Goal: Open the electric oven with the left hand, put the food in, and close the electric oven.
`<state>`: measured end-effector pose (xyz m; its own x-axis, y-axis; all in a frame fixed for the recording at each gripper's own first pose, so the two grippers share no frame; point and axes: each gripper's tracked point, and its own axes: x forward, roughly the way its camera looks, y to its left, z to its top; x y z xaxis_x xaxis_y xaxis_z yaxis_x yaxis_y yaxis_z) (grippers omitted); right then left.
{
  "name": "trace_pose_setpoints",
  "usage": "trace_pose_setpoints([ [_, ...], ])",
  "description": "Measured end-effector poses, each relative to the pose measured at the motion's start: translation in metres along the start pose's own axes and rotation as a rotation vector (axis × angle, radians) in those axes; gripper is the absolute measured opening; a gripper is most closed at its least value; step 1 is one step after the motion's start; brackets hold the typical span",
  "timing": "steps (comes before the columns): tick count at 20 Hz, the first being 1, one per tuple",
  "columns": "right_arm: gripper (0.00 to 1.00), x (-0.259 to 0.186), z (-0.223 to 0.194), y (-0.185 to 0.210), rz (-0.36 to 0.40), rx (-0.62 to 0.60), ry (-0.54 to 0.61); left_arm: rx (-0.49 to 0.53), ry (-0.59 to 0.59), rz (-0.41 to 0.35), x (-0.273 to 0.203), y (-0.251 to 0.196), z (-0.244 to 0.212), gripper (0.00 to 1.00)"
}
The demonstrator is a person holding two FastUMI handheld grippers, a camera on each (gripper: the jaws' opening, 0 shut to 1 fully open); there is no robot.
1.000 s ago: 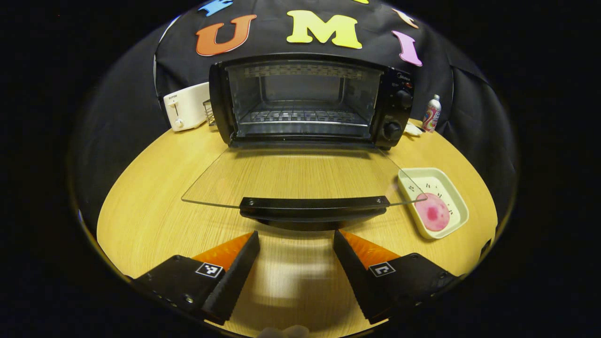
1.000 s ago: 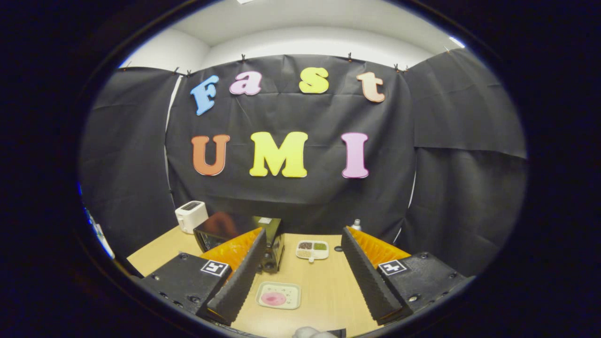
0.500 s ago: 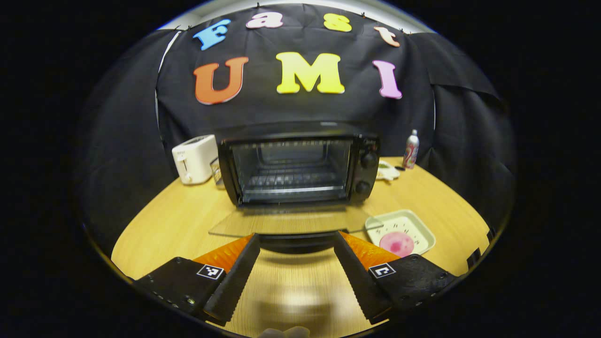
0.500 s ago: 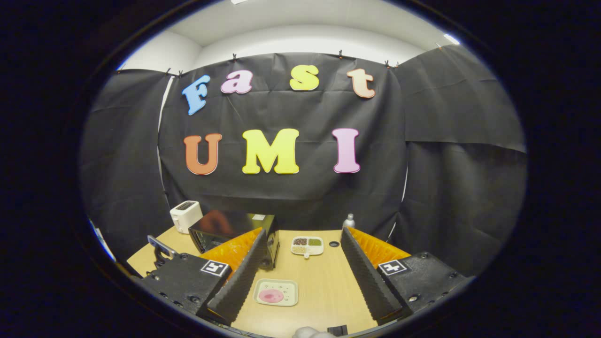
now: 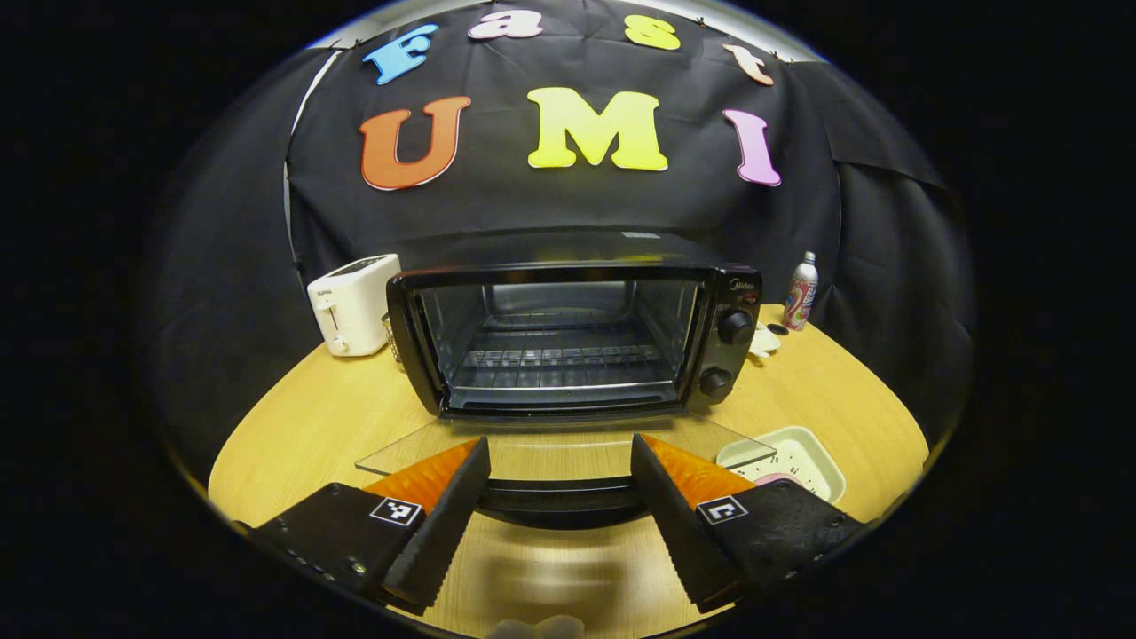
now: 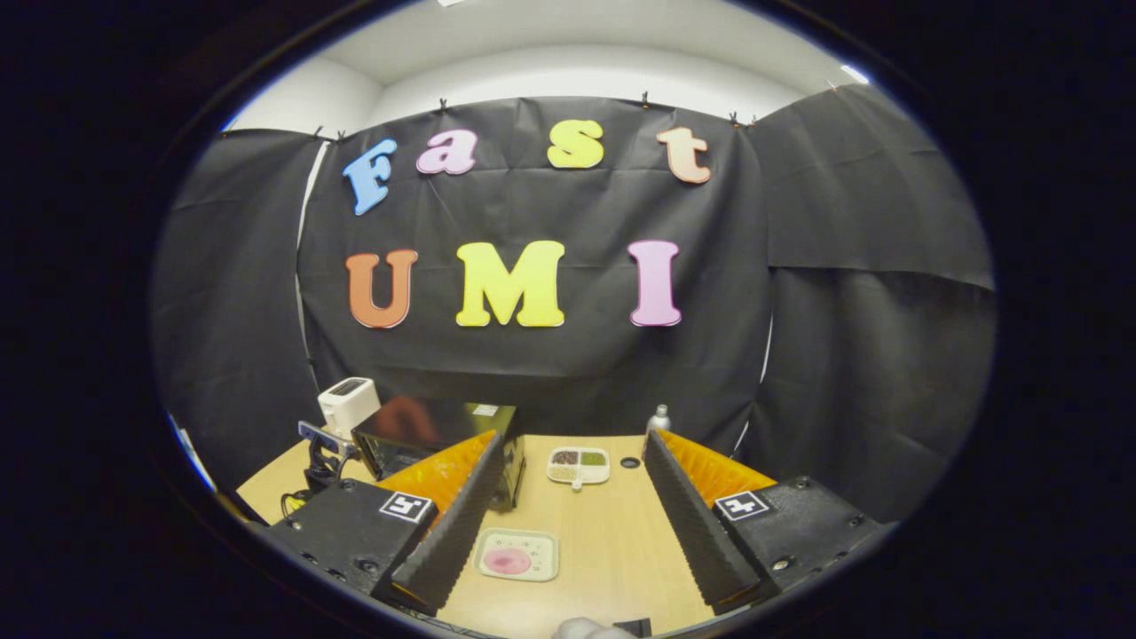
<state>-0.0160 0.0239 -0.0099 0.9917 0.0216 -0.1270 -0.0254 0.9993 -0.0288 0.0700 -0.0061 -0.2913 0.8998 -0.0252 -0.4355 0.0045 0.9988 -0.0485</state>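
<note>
The black electric oven [image 5: 568, 333] stands open at the middle of the round wooden table, its glass door [image 5: 550, 448] lying flat toward me with the dark handle [image 5: 559, 499] at the front. My left gripper [image 5: 559, 524] is open, just in front of that handle with nothing between its fingers. A pale square plate [image 5: 794, 457] with a pink round of food sits right of the door. In the right gripper view the plate [image 6: 516, 556] with the pink food [image 6: 508, 560] lies low between the open fingers of my right gripper [image 6: 568, 541], which hangs high above the table. The oven [image 6: 426, 444] shows to the left there.
A white toaster [image 5: 351, 302] stands left of the oven and a drink can [image 5: 800, 302] at the back right. A divided dish of small foods [image 6: 579, 466] sits behind the plate. The other gripper's body [image 6: 321, 448] shows at the left by the oven.
My left gripper has drawn back and risen from the open door, then eased forward again toward the handle. The right gripper has barely moved; the other gripper has come into its view at left.
</note>
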Motion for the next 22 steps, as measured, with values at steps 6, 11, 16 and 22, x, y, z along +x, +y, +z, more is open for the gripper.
trace_pose_setpoints([
  [6, 0.96, 0.006, -0.005, 0.004, 0.023, 0.010, 0.016, 0.026, 0.083, 0.004, 0.002, -0.001, -0.047, 0.96],
  [11, 0.96, 0.006, -0.011, 0.004, 0.022, 0.004, 0.027, 0.049, 0.100, 0.000, 0.008, -0.002, -0.065, 0.97],
  [16, 0.96, 0.008, -0.019, 0.001, 0.018, 0.010, 0.043, 0.021, 0.109, 0.002, 0.008, -0.003, -0.067, 0.97],
  [22, 1.00, 0.037, -0.077, -0.014, 0.022, 0.013, 0.182, 0.035, 0.010, 0.004, -0.026, 0.002, -0.029, 0.97],
])
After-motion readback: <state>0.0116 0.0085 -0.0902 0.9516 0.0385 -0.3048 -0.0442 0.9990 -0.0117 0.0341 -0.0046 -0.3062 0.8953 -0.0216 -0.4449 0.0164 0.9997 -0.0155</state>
